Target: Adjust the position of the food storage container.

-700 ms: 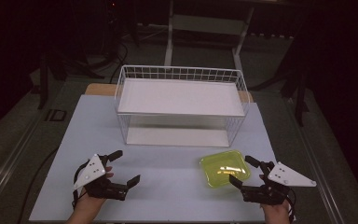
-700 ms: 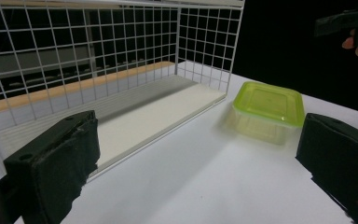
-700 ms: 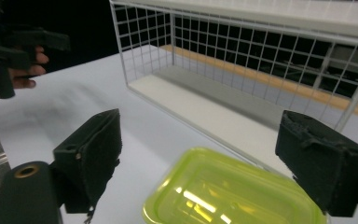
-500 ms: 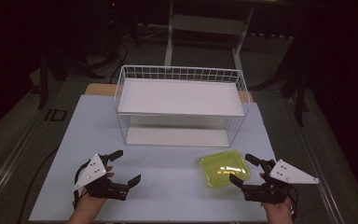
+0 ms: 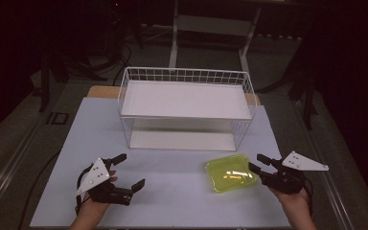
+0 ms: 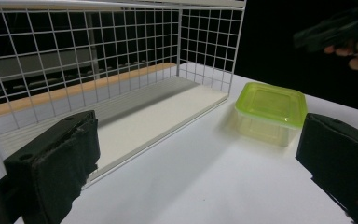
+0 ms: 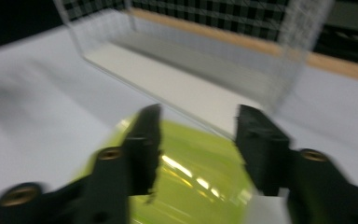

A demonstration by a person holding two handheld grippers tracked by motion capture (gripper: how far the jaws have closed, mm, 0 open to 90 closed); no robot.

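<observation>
A translucent yellow-green lidded container (image 5: 230,173) lies on the white table top, in front of the wire basket's right end. My right gripper (image 5: 254,162) sits just right of it, jaws partly apart and pointing at its right edge. In the right gripper view the container (image 7: 191,186) lies below and between the parted jaws of the right gripper (image 7: 200,121), and that view is blurred. My left gripper (image 5: 132,169) rests at the front left with its jaws wide apart and nothing between them. In the left gripper view the left gripper (image 6: 200,140) looks toward the container (image 6: 270,105).
A white wire basket (image 5: 184,71) with a white shelf board stands across the back middle of the table (image 5: 172,201). Its mesh walls (image 6: 205,42) rise near the left gripper. Dark floor, table legs and cables lie beyond the table's edges.
The right gripper's jaws stand closer together than before, and it has shifted slightly toward the container. The left gripper has barely moved.
</observation>
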